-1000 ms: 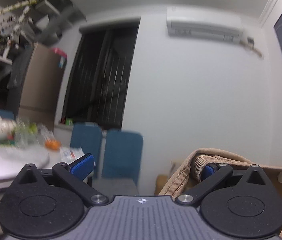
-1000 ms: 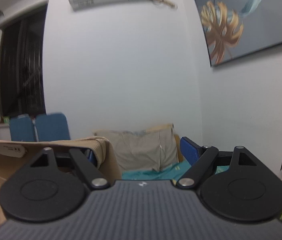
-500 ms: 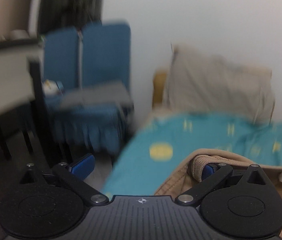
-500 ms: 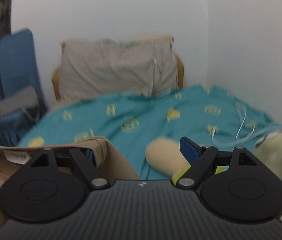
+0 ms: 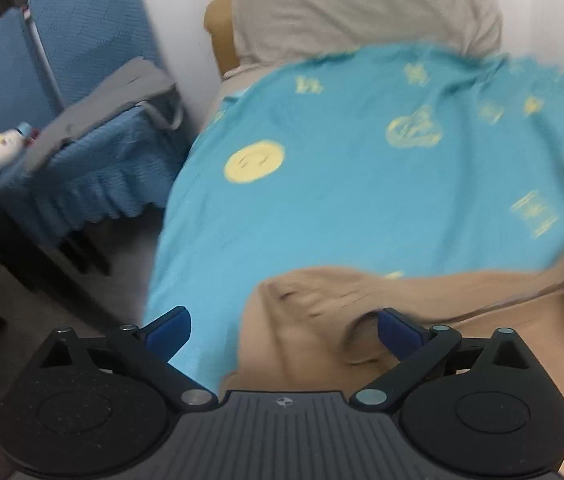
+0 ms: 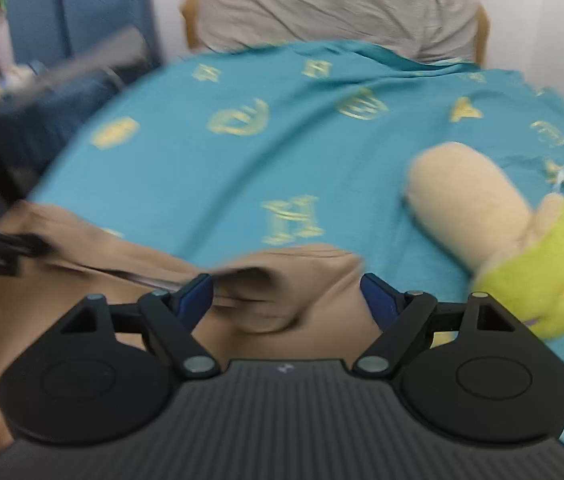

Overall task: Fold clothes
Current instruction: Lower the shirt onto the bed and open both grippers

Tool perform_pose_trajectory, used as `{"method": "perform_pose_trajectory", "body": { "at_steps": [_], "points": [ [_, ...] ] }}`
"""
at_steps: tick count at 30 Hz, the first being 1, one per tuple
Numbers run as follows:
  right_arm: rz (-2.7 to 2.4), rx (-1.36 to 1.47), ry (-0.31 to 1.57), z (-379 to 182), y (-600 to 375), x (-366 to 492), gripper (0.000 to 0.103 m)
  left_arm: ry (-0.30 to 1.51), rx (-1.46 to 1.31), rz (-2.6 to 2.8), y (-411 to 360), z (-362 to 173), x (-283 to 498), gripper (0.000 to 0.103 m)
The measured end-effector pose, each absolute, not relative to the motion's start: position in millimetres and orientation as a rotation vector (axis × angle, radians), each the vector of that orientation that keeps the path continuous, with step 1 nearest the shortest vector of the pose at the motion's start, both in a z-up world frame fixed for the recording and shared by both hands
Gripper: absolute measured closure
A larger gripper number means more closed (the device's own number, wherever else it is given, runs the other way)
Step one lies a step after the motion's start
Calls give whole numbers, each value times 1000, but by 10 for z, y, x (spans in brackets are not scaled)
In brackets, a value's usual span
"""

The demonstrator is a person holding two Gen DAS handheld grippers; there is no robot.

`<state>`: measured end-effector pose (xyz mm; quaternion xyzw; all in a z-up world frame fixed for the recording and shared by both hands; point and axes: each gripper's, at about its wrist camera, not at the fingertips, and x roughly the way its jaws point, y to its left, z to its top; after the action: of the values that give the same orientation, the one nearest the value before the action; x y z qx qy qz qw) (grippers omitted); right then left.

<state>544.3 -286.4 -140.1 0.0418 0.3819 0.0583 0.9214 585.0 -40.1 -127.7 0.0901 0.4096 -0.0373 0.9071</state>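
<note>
Tan garment [image 5: 422, 312], soft, rumpled, motion-blurred, lies at 6 o'clock on teal bedspread [image 5: 362, 184] with yellow motifs. Left gripper [image 5: 284, 334], right gripper [image 6: 287, 300]: blue-padded fingers spread apart over folds, nothing clamped. Cream-green plush toy [image 6: 498, 240] at 3 o'clock; grey pillow [image 6: 334, 4] at 12.

**Soft indoor light, heavy motion blur**

Even, diffuse, moderately bright; no glare, no hard shadows. Strong fisheye bending at edges, dark corners. Motion smear across teal bedspread [image 5: 362, 184], tan garment [image 6: 130, 264] and right-hand margin in left view. Sharp only on near gripper bodies. Blue chairs [image 5: 66, 52] soft, dim floor lower left.
</note>
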Motion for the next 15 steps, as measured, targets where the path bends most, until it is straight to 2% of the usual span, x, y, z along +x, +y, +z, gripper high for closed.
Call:
{"method": "perform_pose_trajectory", "body": {
  "at_steps": [8, 15],
  "points": [
    [58, 161, 662, -797, -2649, 4321, 21, 643, -14, -171, -114, -464, 4511, 0],
    [44, 298, 591, -331, -2670, 2892, 21, 691, -152, -90, 441, -291, 3430, 3]
  ]
}}
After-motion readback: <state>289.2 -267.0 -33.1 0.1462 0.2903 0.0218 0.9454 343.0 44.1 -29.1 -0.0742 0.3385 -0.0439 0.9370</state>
